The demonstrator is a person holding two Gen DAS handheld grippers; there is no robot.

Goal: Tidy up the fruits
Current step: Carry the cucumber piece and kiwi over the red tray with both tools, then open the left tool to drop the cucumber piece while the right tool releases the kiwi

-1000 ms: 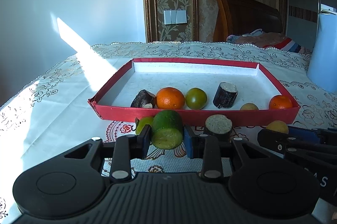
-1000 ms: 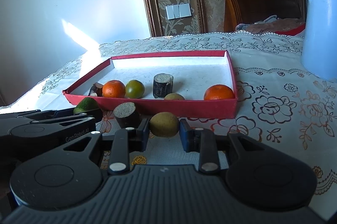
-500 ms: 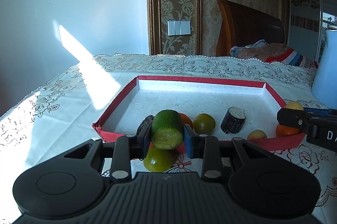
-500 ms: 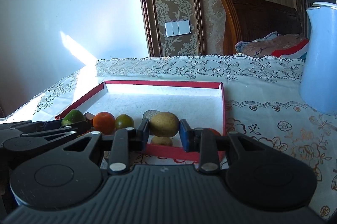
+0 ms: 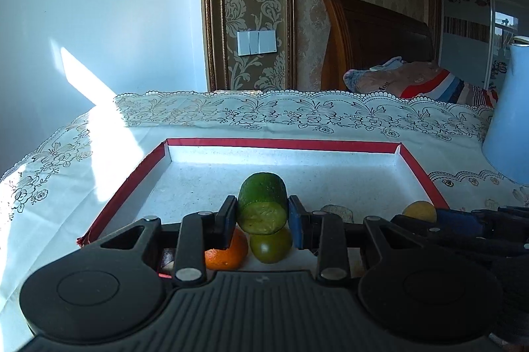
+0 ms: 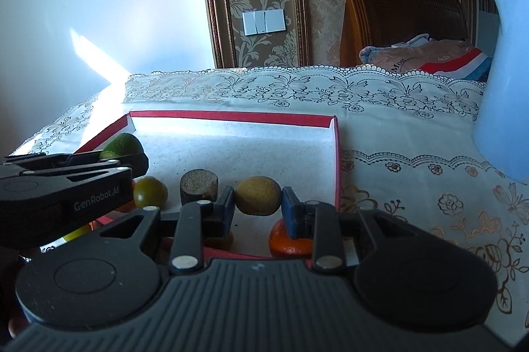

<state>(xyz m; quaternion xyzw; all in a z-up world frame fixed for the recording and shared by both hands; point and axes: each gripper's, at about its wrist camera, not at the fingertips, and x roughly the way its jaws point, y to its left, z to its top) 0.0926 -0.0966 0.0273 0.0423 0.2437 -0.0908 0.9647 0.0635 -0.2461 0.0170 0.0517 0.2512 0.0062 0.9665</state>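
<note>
1. Left gripper [image 5: 263,216]: nearest in its own view, over the near part of the tray. Fingers clamped on a cut green fruit [image 5: 263,207], flat cut face toward the camera, held clear above the tray floor. From the right wrist view the same gripper [image 6: 132,158] crosses the left foreground, its black body hiding part of the tray's near left corner.

2. Right gripper [image 6: 258,203]: over the tray's near right part. Fingers closed on a yellow-brown round fruit [image 6: 258,195], also held in the air. In the left wrist view its dark body enters from the right edge, beside the yellow fruit.

3. Fruit on the tray floor, near row, partly hidden by the gripper fingers:
- orange [image 5: 228,252], below the left finger of the left gripper;
- dark green round fruit [image 5: 271,245], just right of that orange, directly beneath the held green fruit;
- dark cylindrical piece with pale cut top [image 6: 199,187], upright, between the dark green fruit and the held yellow fruit;
- second orange [image 6: 291,244], under the right finger of the right gripper, near the tray's right wall.

4. Red-rimmed tray [image 5: 284,144]: white floor, far half bare.

5. Tablecloth [image 5: 297,113]: white lace with floral print, under the tray.

6. Pale blue jug [image 6: 506,87]: right of the tray, well apart from it.

7. Far: wooden headboard [image 5: 373,37], folded bedding, wall switch plate [image 5: 256,42].
</note>
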